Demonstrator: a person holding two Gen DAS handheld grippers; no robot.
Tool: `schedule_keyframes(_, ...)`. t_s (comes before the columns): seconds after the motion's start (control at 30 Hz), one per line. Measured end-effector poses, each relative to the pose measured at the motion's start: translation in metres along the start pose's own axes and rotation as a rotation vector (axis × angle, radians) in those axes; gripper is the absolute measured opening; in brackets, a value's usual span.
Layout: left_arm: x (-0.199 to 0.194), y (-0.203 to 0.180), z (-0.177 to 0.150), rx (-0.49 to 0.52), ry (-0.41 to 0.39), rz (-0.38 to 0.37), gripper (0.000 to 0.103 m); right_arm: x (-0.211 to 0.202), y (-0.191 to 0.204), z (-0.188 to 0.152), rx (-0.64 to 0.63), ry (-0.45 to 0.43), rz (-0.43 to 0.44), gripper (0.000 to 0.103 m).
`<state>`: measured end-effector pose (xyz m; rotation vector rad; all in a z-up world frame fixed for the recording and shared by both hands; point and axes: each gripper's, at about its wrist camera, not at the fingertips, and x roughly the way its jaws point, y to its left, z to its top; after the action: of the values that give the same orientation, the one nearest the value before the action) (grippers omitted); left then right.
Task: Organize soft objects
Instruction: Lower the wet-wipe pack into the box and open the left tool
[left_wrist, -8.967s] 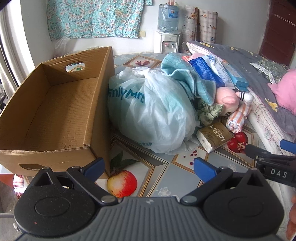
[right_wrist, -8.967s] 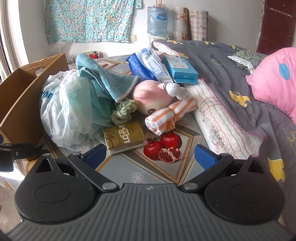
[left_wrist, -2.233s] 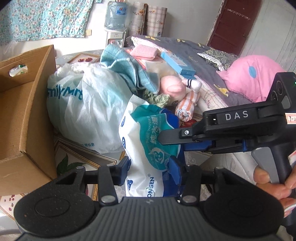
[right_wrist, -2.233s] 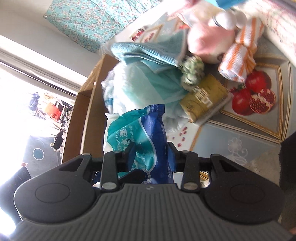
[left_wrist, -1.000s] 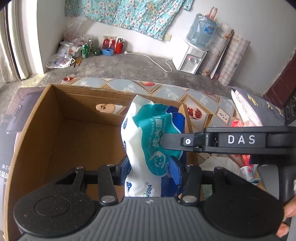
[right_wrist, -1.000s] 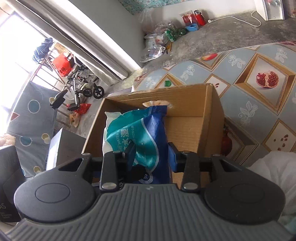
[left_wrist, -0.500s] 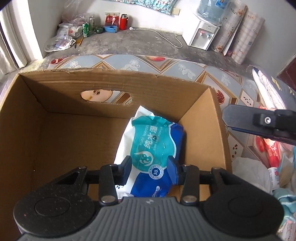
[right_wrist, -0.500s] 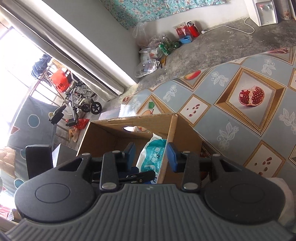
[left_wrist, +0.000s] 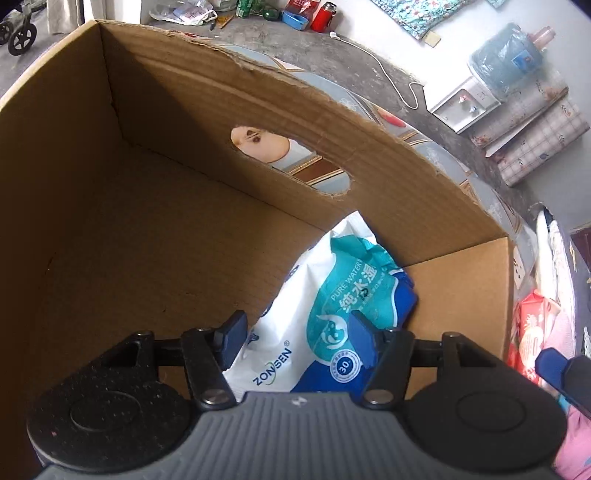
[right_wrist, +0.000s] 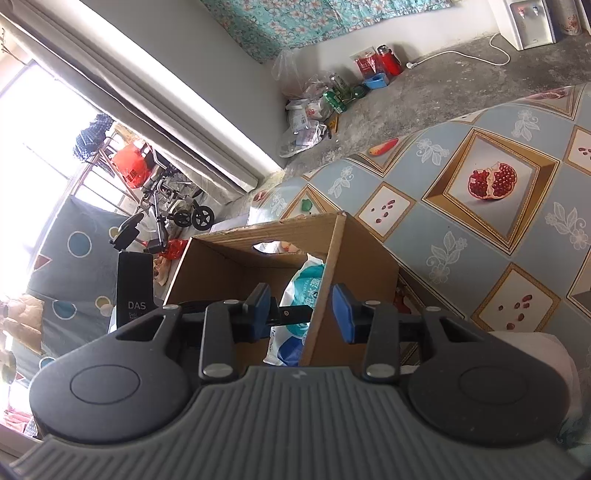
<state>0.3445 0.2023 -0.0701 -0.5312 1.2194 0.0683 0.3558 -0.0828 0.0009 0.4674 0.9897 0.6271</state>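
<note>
Down inside the cardboard box (left_wrist: 155, 229), in its far right corner, we see the wet wipes pack (left_wrist: 332, 314), a white, teal and blue pouch leaning against the right wall with its crumpled top near the wall that has the oval handle hole (left_wrist: 291, 162). Our left gripper (left_wrist: 299, 328) points steeply down into the box, and its jaws have just been opening; the pack sits between the blue pads, which now look clear of it on both sides, though the right pad overlaps the pouch in this view and we cannot be fully sure of a gap. Our right gripper (right_wrist: 301, 308) hangs outside the box, above its right wall, jaws partly apart with nothing between them; only the wall's edge and the pack show beyond the gap. Under the box lies the surface (right_wrist: 461, 236), covered in a blue cloth printed with pomegranates. Off right in the left wrist view, a red packet (left_wrist: 532, 332) lies on the bed.
</note>
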Motion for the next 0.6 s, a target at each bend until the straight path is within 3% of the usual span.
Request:
schedule_keyframes(0.27,-0.003,-0.005,-0.013,0.0,0.029,-0.086,0.061,-0.007,-0.002,-0.01,0.014,-0.003,-0.013,0.038)
schedule_keyframes(0.5,-0.055,-0.007,-0.029,0.0,-0.133,-0.034,0.067,-0.037,0.002,-0.023,-0.005,-0.043,-0.037,0.041)
schedule_keyframes(0.6,-0.095,-0.014,-0.039,-0.02,-0.262,-0.009,0.069,-0.061,0.002,-0.028,-0.011,-0.077,-0.042,0.043)
